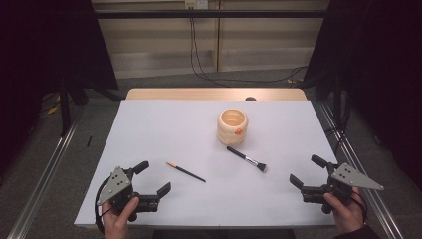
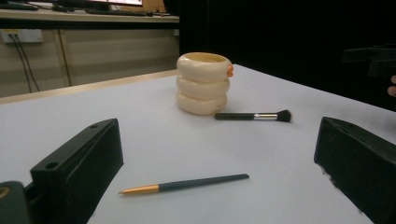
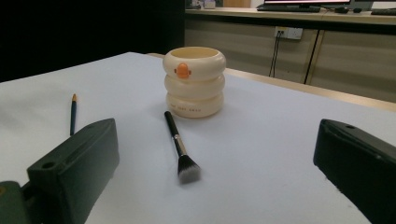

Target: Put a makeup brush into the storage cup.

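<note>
While both grippers rest at the near edge of the table, no item is held. The left gripper has its jaws spread wide and empty, facing the slim pencil-like brush lying just ahead of it. The right gripper is likewise spread and empty, facing the makeup brush, which lies just in front of the cream ringed holder. The work appears to be at the approach stage. The next move likely calls for lowering one gripper over its brush handle, jaws straddling it crosswise, before closing.
</note>
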### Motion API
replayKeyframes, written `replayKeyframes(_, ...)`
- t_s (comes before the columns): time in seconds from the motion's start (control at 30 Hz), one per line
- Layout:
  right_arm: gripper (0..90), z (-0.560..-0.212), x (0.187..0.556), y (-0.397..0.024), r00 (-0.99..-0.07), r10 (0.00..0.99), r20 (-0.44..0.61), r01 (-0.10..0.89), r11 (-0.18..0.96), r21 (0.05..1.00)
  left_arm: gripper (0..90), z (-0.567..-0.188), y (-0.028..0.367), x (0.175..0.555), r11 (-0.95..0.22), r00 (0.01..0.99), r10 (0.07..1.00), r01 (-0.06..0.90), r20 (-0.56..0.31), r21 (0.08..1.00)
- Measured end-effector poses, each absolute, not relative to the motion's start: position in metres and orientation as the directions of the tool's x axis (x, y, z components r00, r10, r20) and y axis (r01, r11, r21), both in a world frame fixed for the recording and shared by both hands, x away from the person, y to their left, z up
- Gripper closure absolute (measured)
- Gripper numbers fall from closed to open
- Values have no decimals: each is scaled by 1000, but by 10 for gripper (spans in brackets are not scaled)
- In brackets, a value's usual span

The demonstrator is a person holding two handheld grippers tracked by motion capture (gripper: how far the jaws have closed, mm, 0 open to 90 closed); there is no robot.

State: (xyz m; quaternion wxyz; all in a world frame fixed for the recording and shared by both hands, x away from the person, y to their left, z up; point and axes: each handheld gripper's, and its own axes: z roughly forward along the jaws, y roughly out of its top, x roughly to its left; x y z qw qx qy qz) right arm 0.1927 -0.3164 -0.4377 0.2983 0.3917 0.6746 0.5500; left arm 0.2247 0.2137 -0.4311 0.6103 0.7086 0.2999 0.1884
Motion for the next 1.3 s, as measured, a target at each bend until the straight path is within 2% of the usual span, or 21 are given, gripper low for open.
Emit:
replayKeyframes(0.17,1,-438,193,-317,-511,859,35,202,80,976,12,-425,209,232,-83,735,675,162,-64,983)
replayKeyframes(0.47,0,-438,194,-318,-513,858,42,208,76,975,15,-421,202,241,-122,752,658,165,-44,979)
replayKeyframes(0.53,1,-438,194,-318,-510,859,41,209,77,975,15,-418,199,244,-90,746,662,177,-74,980)
replayKeyframes(0.7,1,-439,194,-318,-514,857,42,208,77,975,13,-413,193,255,-126,773,633,145,-33,981)
replayKeyframes(0.93,1,-438,194,-319,-510,859,41,208,77,975,10,-407,190,265,-92,761,646,145,-52,985)
replayKeyframes(1.3,0,-439,194,-319,-509,860,42,207,75,976,13,-392,181,276,-89,772,636,109,-28,990)
